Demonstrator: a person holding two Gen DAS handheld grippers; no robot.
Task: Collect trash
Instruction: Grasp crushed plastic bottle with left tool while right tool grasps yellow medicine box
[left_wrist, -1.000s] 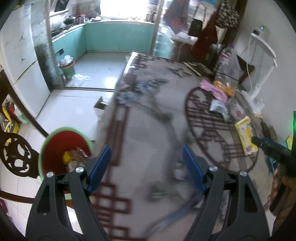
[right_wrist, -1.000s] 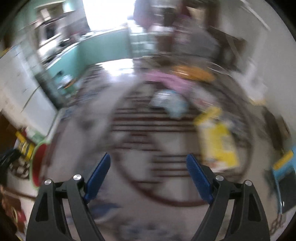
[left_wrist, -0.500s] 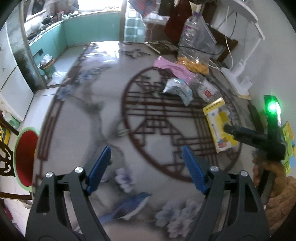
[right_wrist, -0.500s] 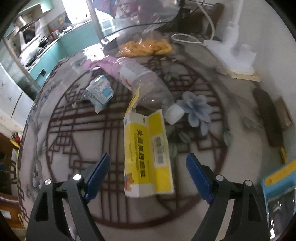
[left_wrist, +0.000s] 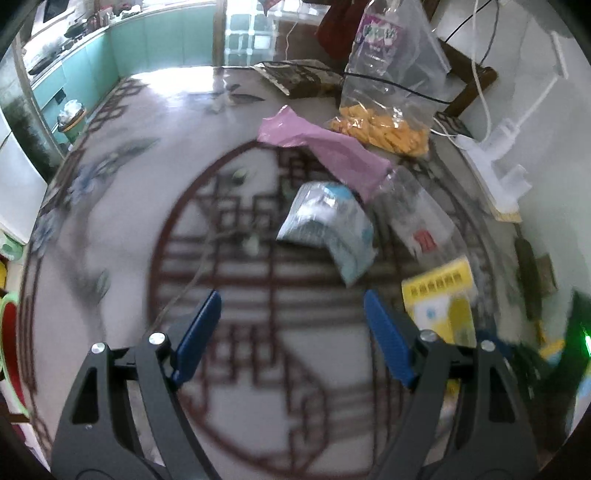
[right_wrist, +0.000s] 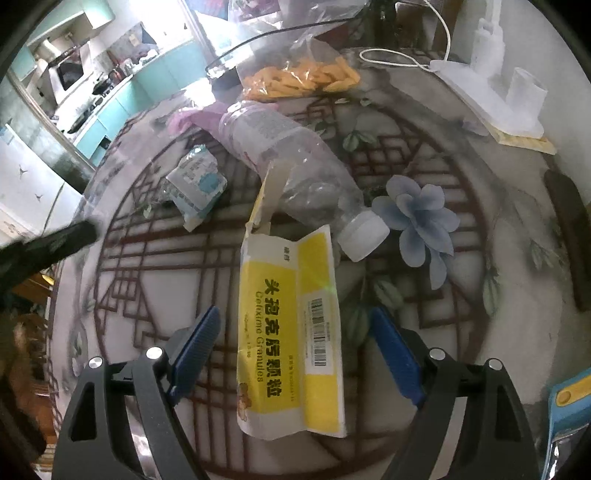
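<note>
The left wrist view is smeared, so the table (left_wrist: 110, 229) pattern and the litter on it are soft. There the yellow box (left_wrist: 439, 299) is partly cut off behind the left gripper's right finger, and the bottle (left_wrist: 413, 210) is a pale blur. A red bin (left_wrist: 9, 343) shows only as a sliver at the left edge.

The right view is sharp. The flattened box (right_wrist: 288, 328) lies on the table with its long axis running away from the camera, torn flap at the far end. The right gripper (right_wrist: 291, 328) hangs over it, jaws wide apart on either side, pads not touching. The bottle (right_wrist: 288, 166) lies slantwise beyond it, white cap near the box's far corner. A small packet (right_wrist: 197, 181) sits to its left.

The left gripper (left_wrist: 291, 325) is spread wide over bare table, the packet (left_wrist: 328, 225) beyond it.
</note>
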